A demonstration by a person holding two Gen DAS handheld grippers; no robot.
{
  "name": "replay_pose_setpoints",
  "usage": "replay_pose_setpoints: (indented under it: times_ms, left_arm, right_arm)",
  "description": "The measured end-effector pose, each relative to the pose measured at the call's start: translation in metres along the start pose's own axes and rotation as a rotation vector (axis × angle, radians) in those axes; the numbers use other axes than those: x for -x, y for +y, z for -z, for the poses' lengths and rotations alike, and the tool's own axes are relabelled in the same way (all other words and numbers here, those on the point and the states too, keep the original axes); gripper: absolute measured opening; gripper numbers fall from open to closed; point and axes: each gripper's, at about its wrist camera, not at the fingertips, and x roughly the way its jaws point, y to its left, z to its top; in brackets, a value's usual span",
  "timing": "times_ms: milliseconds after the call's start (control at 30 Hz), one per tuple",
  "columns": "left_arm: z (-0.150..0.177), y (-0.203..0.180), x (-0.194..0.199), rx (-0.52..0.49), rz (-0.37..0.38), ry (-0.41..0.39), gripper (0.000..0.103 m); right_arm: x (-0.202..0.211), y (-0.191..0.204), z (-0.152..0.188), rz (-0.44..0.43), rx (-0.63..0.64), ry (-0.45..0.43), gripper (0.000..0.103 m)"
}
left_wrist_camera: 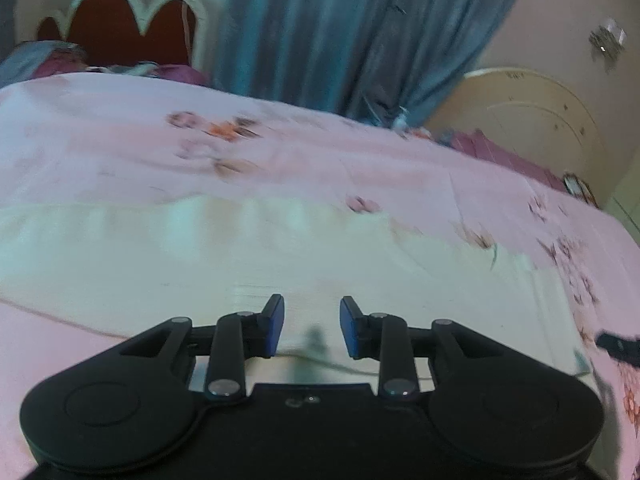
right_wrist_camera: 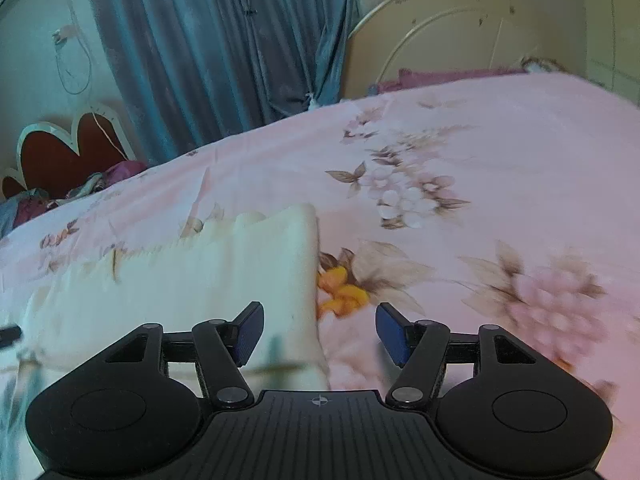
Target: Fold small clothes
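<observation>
Two tools, my left tool and right tool, are hovering with jaws apart, holding nothing, over the cream garment lying flat on the bed. I am judging it light, limp; pinching near-edge corners.

Left hand-held gripper open over cream garment; pink floral bedspread

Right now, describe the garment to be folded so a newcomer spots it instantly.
Start with the pink floral bedsheet covering the bed. Near its front edge, just ahead of both tools, lies a plain white cloth spread flat, its right edge between the open fingers of the right tool. It is the only unpatterned pale piece; everything around it carries printed flowers.
</observation>
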Motion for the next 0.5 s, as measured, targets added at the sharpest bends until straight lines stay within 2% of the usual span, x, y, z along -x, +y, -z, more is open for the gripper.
replay_pose_setpoints:
  times_ms: [233, 300, 333, 433, 467, 500]
  left_arm:
    - [0.008, 0.000, -0.032, -0.001, -0.037, 0.041, 0.030]
    - [0.009, 0.000, -0.033, -0.016, -0.039, 0.036, 0.030]
    - [0.009, 0.000, -0.033, -0.019, -0.038, 0.035, 0.030]
    - [0.008, 0.002, -0.034, -0.010, -0.032, 0.030, 0.031]
    - [0.007, 0.001, -0.034, -0.012, -0.033, 0.028, 0.031]
    - [0.007, 0.000, -0.034, -0.015, -0.034, 0.026, 0.031]
  right_arm:
    - [-0.066, 0.005, -0.029, -0.015, -0.023, 0.049, 0.062]
    - [-0.080, 0.003, -0.036, -0.023, -0.049, 0.056, 0.050]
    - [-0.086, 0.002, -0.039, -0.031, -0.067, 0.066, 0.029]
    - [-0.093, -0.006, -0.044, -0.058, -0.124, 0.084, 0.017]
    - [-0.091, -0.006, -0.044, -0.064, -0.115, 0.082, 0.010]
    - [-0.087, -0.005, -0.043, -0.049, -0.091, 0.063, 0.009]
